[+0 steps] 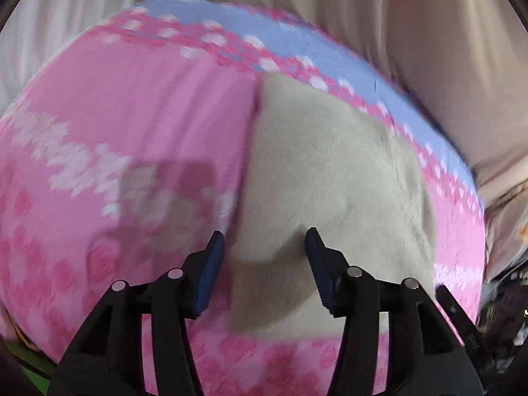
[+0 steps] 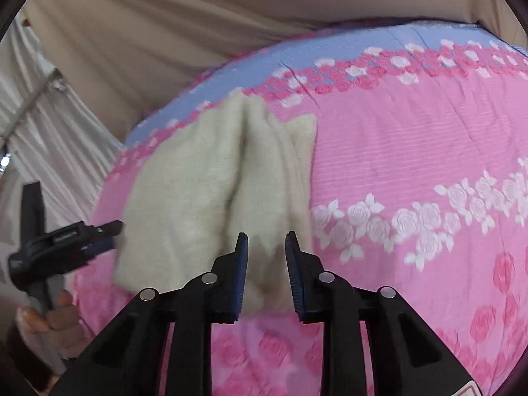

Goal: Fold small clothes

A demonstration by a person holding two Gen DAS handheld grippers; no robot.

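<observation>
Garments: I count one, a cream fleecy garment (image 2: 211,178), lying on the pink floral bedspread (image 2: 412,151); it looks partly folded, with lengthwise ridges down its middle in my right wrist view.

Garment place: it sits toward the bedspread's blue border band (image 2: 264,62), its far end touching the line of pink roses just inside that band.

Hand-held grippers: two.

Left hand-held gripper (image 1: 264,241): I see its jaws wide apart and holding nothing, one blue pad on each side of the garment's (image 1: 330,165) near edge; I cannot tell whether the tips touch the cloth. In my right view the same tool (image 2: 66,241) hangs just off the garment's left edge, with the person's fingers (image 2: 62,316) wrapped round its handle.

Right hand-held gripper (image 2: 265,241): I see it parted, narrower than the left, gripping nothing, over the garment's near right corner.

Surroundings: beige fabric (image 2: 165,33) lies beyond the blue band, and white pleated cloth (image 2: 43,132) to its left.

Image quality: my left view is motion-blurred, so fine detail there is lost.
</observation>
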